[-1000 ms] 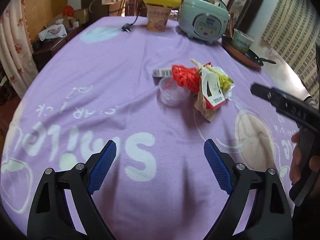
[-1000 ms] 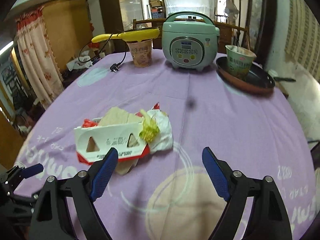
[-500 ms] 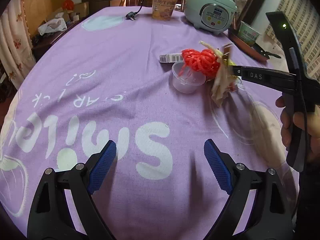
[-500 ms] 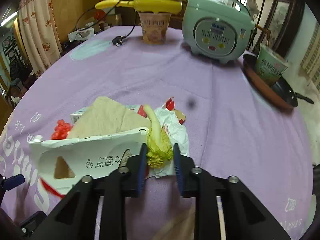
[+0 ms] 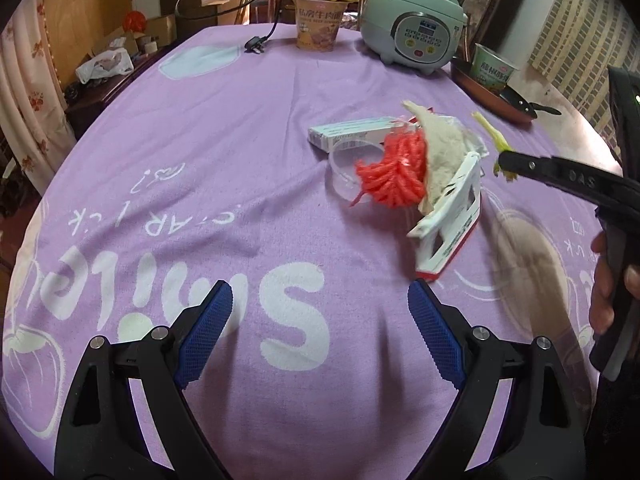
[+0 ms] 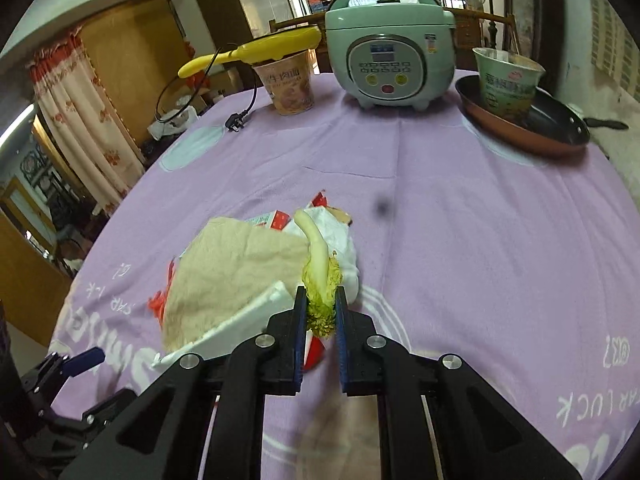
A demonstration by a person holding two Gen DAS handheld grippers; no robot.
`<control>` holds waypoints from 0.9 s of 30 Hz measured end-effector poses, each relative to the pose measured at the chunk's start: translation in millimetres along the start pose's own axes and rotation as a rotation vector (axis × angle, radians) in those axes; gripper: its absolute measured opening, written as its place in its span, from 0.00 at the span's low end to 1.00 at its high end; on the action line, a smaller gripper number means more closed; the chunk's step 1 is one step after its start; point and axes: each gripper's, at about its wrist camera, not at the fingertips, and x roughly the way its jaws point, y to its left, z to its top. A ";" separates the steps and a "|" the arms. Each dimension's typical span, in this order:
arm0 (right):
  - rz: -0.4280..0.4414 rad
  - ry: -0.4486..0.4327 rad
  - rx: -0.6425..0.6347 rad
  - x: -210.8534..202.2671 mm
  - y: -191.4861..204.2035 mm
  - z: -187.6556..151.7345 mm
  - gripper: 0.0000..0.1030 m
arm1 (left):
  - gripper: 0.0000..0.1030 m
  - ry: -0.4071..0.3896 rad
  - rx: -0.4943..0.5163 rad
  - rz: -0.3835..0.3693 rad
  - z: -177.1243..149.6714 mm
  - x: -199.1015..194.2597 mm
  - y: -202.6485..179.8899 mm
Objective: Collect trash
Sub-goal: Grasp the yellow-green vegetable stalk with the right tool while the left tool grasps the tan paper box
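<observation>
Right gripper (image 6: 318,312) clenched on the cabbage scrap (image 6: 320,280), lifted just off the trash pile (image 5: 404,172) on the purple tablecloth (image 5: 240,128). Left gripper (image 5: 316,332) gaping, empty. Carton, paper, red netting, cup left.

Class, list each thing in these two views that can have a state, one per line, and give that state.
Right gripper: jaws shut on the cabbage leaf, having just been closing.
Cabbage leaf: pinched at its leafy end, stalk pointing away.
Left gripper: jaws open, nothing between them.
Clear plastic cup: on its side, empty.
Rice cooker: lid closed.
Power plug: unplugged, lying on the cloth.
Green noodle cup: upright in the frying pan.
</observation>
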 end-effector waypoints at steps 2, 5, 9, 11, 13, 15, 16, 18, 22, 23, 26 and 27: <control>0.015 -0.006 0.013 -5.9 -6.0 -7.4 0.14 | 0.84 -0.008 0.017 -0.002 1.8 -1.3 -7.2; 0.033 -0.018 0.036 -13.2 -15.8 -18.2 0.14 | 0.84 -0.013 0.062 0.002 5.1 1.3 -22.1; 0.057 -0.024 0.074 -16.2 -29.5 -28.3 0.14 | 0.84 0.009 0.109 0.002 7.9 14.3 -39.6; 0.077 -0.021 0.089 -16.5 -33.5 -29.5 0.14 | 0.84 0.023 0.125 -0.015 8.6 21.1 -46.8; 0.091 -0.027 0.090 -17.5 -34.3 -29.8 0.14 | 0.84 0.030 0.150 -0.011 10.2 28.5 -55.3; 0.109 -0.036 0.087 -19.6 -33.6 -30.4 0.14 | 0.83 0.025 0.174 0.001 14.2 34.5 -61.9; 0.117 -0.038 0.088 -20.5 -33.4 -30.9 0.14 | 0.83 0.029 0.180 -0.003 16.8 38.0 -64.6; 0.130 -0.037 0.091 -20.2 -34.6 -31.8 0.14 | 0.78 0.044 0.178 -0.016 21.7 44.2 -67.4; 0.120 -0.039 0.097 -20.1 -39.8 -32.7 0.14 | 0.62 0.068 0.195 -0.007 27.5 52.7 -76.0; 0.117 -0.040 0.099 -20.7 -41.1 -33.1 0.14 | 0.59 0.073 0.197 -0.006 27.6 53.8 -76.8; 0.120 -0.049 0.096 -24.4 -41.5 -33.6 0.14 | 0.36 0.088 0.194 -0.019 26.5 54.6 -77.5; 0.119 -0.053 0.094 -25.5 -41.1 -33.6 0.14 | 0.30 0.078 0.189 -0.022 25.9 51.1 -77.1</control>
